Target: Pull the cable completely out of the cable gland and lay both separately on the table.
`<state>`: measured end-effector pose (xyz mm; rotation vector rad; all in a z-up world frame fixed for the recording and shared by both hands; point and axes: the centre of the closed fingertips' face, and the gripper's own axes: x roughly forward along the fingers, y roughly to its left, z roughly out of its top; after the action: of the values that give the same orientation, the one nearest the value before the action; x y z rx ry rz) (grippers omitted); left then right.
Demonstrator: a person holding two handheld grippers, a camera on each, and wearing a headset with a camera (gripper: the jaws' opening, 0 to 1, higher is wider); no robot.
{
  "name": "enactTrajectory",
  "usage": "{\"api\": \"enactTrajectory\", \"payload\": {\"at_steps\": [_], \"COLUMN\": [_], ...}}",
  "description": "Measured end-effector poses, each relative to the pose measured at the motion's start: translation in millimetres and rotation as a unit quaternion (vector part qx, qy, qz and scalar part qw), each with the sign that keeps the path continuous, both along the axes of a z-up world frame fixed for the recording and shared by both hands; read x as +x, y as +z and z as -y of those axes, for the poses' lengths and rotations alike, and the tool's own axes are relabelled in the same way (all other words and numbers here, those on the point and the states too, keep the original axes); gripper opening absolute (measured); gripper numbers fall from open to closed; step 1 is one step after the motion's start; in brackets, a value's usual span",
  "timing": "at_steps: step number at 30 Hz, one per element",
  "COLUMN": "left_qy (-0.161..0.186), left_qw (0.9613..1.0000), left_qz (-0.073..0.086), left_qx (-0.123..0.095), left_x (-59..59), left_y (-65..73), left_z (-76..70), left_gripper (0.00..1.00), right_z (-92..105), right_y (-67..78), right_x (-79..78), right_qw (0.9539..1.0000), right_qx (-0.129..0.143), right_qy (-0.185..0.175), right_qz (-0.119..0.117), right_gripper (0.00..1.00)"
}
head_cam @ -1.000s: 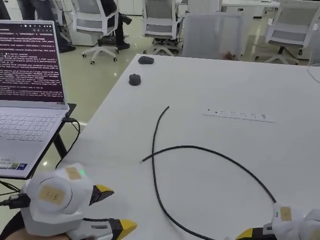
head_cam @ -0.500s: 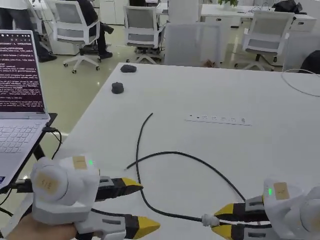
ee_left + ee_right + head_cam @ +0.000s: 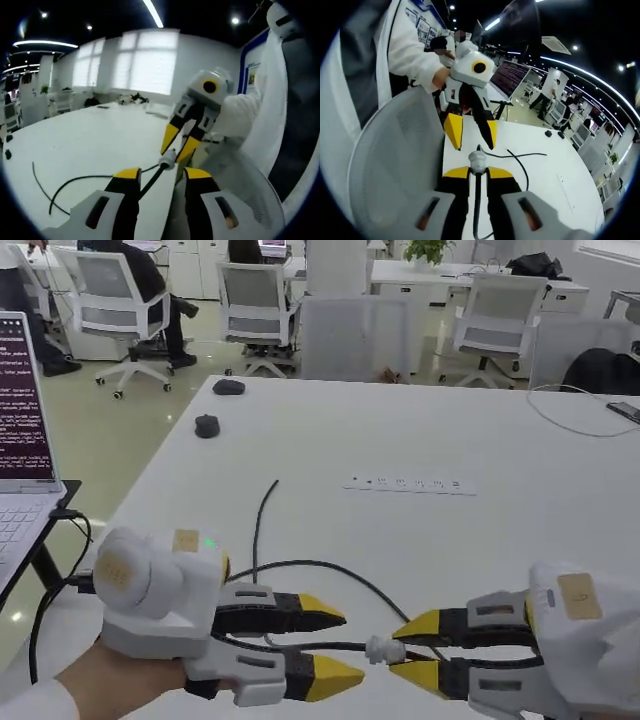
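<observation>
Thin black round-jacket cable [image 3: 259, 520]: light and limp, bends freely, so it can be pulled but not pushed. The jacket looks smooth and may slip in the pads. Take hold close to the gland, not out on the slack. Small white plastic cable gland [image 3: 381, 648]: rigid, light, rounded. Grip across the body w/ moderate force. Appearance: the cable lies in a loose loop on the white table [image 3: 500, 420] and passes thru the gland, w/ black lead on both sides of it. Gland pos.: near the table's front edge, between the two sets of yellow tips. Right gripper [image 3: 396, 649]: jaws narrowed onto the gland's rear end, apparently pinching it, w/ cable running back between them. Left gripper [image 3: 350, 647]: jaws apart, straddling the cable just beside the gland, gap each side, nothing clamped. Judged status: cable not yet withdrawn.
</observation>
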<state>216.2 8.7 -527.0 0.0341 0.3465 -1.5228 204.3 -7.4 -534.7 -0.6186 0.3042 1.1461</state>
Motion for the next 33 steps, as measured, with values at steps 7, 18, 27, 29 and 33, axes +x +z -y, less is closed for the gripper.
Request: {"api": "enactTrajectory", "payload": {"at_steps": [7, 18, 27, 29, 33], "left_qy": [-0.034, -0.052, -0.031, -0.026, -0.026], "left_qw": [0.9982, 0.9968, 0.9977, 0.997, 0.9949], "left_qz": [-0.003, -0.013, 0.002, 0.026, 0.079], "left_qx": [-0.049, -0.06, -0.061, -0.068, -0.058], "left_x": [-13.2, -20.4, -20.5, -20.1, -22.3], "left_y": [26.0, 34.9, 54.6, 65.2, 75.9], "left_z": [5.6, 7.9, 0.0, -2.2, -4.5], "left_gripper": [0.27, 0.16, 0.15, 0.15, 0.15], "right_z": [-7.5, -12.5, -16.0, -16.0, -18.7], "right_y": [23.2, 41.5, 64.2, 67.8, 82.7], "right_x": [-11.2, -16.4, -18.7, -18.5, -18.9], "right_qw": [0.9985, 0.9957, 0.9799, 0.9691, 0.9395], "right_qx": [0.009, 0.019, 0.189, 0.224, 0.298], "right_qy": [0.032, 0.048, 0.022, 0.01, 0.01], "right_qz": [0.045, 0.077, -0.06, -0.104, -0.168], "right_gripper": [0.1, 0.1, 0.19, 0.24, 0.23]}}
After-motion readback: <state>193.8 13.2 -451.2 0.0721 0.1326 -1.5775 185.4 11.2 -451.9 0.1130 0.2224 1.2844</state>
